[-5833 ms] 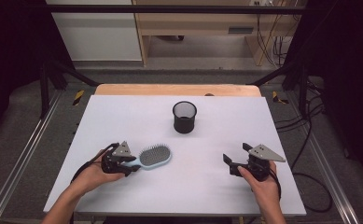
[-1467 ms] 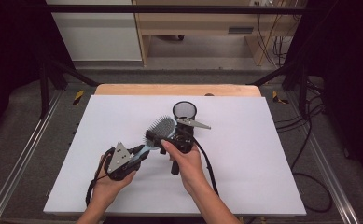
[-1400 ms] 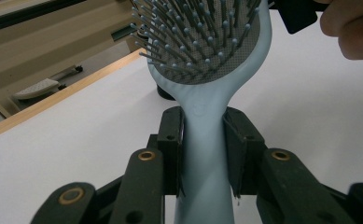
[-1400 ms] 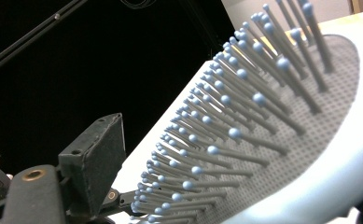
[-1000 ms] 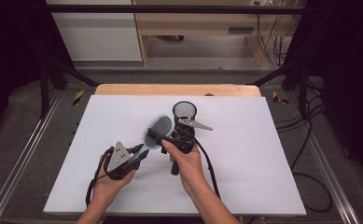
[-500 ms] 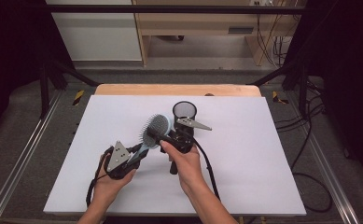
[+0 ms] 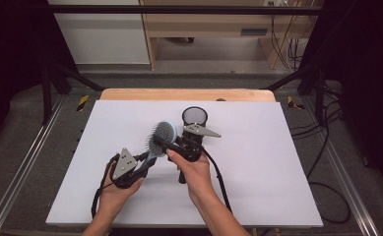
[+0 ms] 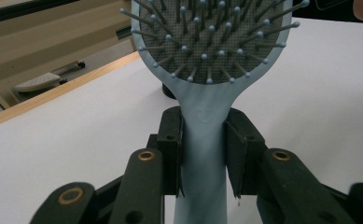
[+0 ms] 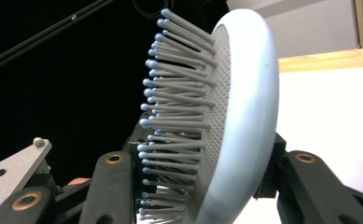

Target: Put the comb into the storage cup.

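Observation:
A light blue hairbrush (image 7: 165, 132) is held up over the middle of the white table (image 7: 277, 162), head tilted toward the far side. My left gripper (image 7: 147, 160) is shut on its handle; in the left gripper view both pads clamp the handle (image 8: 202, 140) below the bristled head (image 8: 207, 46). My right gripper (image 7: 168, 143) comes in from the right and straddles the head. Its jaws have just been closing. In the right gripper view one pad lies against the head's smooth back (image 9: 249, 116) and the bristle tips (image 9: 146, 154) reach the other jaw.
A black mesh cup (image 7: 194, 115) stands upright just beyond the brush head, close to the right gripper's grey plate (image 7: 201, 130). A wooden strip (image 7: 189, 94) runs along the table's far edge. Black cables trail on the floor at the right.
Since the earliest frame the left gripper has lifted the brush off the table toward the middle, and the right hand has come over from the right edge to the brush head. Over the last second little shifts.

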